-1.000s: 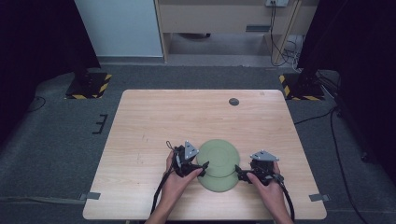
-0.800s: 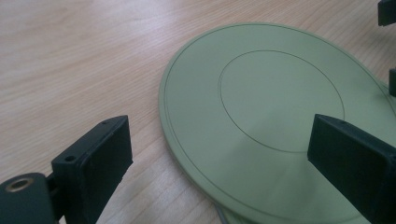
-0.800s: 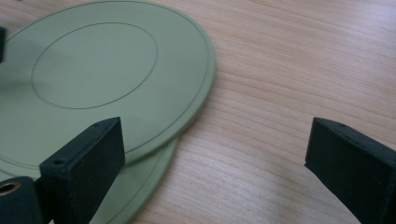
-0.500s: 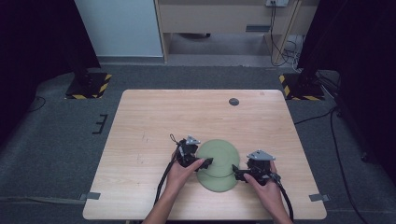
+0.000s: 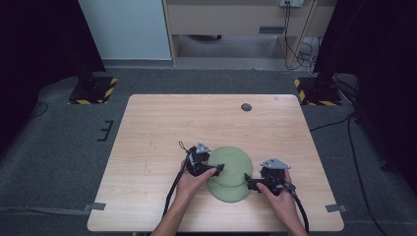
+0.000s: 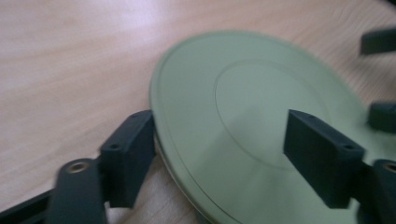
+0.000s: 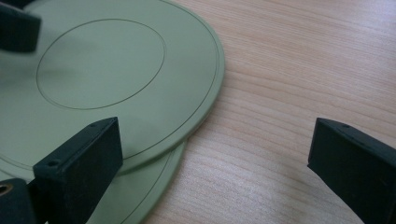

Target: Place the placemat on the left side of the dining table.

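Two green plates lie stacked near the front of the table (image 5: 162, 128), the upper plate (image 5: 231, 164) shifted off the lower plate (image 5: 228, 192). My left gripper (image 5: 216, 168) has been closing, jaws straddling the upper rim, not pressing. My right gripper (image 5: 248, 181) gapes empty.

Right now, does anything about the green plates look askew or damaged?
Slightly askew: the upper round green plate sits off-centre on the lower green plate, overhanging toward the left gripper, whose jaws straddle its rim and have just been closing. No damage visible.
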The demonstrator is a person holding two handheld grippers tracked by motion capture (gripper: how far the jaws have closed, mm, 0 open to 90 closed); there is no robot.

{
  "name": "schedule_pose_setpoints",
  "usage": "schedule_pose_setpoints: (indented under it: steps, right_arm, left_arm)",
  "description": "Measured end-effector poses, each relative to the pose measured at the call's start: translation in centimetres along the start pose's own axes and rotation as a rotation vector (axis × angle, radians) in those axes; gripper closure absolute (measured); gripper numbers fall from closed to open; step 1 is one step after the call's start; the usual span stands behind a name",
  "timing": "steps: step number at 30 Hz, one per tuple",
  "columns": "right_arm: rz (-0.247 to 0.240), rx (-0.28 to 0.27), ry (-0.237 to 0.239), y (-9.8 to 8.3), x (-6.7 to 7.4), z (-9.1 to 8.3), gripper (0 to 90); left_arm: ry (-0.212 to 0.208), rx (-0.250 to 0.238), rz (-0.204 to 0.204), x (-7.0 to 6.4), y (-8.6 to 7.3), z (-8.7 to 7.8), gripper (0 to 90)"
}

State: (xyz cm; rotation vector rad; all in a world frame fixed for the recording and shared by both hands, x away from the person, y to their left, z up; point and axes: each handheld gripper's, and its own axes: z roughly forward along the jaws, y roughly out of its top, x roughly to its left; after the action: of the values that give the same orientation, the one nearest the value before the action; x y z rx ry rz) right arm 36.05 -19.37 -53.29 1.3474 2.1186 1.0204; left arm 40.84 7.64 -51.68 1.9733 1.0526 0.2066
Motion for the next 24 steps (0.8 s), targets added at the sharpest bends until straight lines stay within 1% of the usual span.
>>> schedule_pose_setpoints:
  steps: [1,2,3,4,5,7,8,9,12,15,16,17,18,21,24]
  right_arm:
    - [0.0,0.0,-0.001,0.0,0.0,0.0,3.2]
    - [0.001,-0.001,-0.002,0.0,0.0,0.0,3.2]
    - [0.001,-0.001,-0.002,0.0,0.0,0.0,3.2]
    - [0.0,-0.002,-0.002,0.0,0.0,0.0,3.2]
    - [0.0,-0.002,-0.002,0.0,0.0,0.0,3.2]
    - [0.001,-0.001,-0.001,0.0,0.0,0.0,3.2]
    - [0.0,-0.002,-0.002,0.0,0.0,0.0,3.1]
    - [0.002,-0.001,-0.002,0.0,0.0,0.0,3.0]
    - [0.002,-0.002,-0.003,0.0,0.0,0.0,3.0]
    - [0.001,-0.002,-0.003,0.0,0.0,0.0,2.9]
    - [0.0,-0.003,-0.003,0.0,0.0,0.0,3.0]
    - [0.001,-0.002,-0.003,0.0,0.0,0.0,2.9]
    - [0.001,-0.002,-0.003,0.0,0.0,0.0,2.9]
    - [0.001,-0.002,-0.003,0.0,0.0,0.0,3.1]
    - [0.007,0.003,0.0,0.1,-0.3,-0.1,3.8]
  left_arm:
    - [-0.005,-0.02,-0.007,0.0,0.1,-0.3,30.3]
    - [-0.01,-0.045,-0.008,-0.1,0.4,-0.7,38.0]
    - [-0.01,-0.053,-0.002,-0.2,0.5,-0.9,38.0]
    - [-0.008,-0.063,0.006,-0.4,0.7,-1.1,44.0]
    - [-0.006,-0.073,0.009,-0.5,0.8,-1.2,44.0]
    - [-0.007,-0.092,0.011,-0.6,0.9,-1.4,51.4]
    - [-0.015,-0.107,-0.002,-0.7,1.0,-1.5,54.6]
    - [-0.032,-0.115,-0.015,-0.7,1.0,-1.6,59.2]
    - [-0.064,-0.111,-0.036,-0.5,1.0,-1.6,69.2]
    - [-0.08,-0.078,-0.032,-0.6,0.9,-1.4,74.1]
    - [-0.072,-0.072,-0.021,-0.8,0.9,-1.3,75.0]
    - [-0.053,-0.069,-0.003,-0.9,0.9,-1.3,75.3]
    - [-0.042,-0.071,0.006,-1.0,0.9,-1.2,75.9]
    - [-0.028,-0.083,0.001,-1.0,0.9,-1.2,76.8]
    - [-0.013,-0.077,0.01,-1.1,0.8,-1.0,77.5]
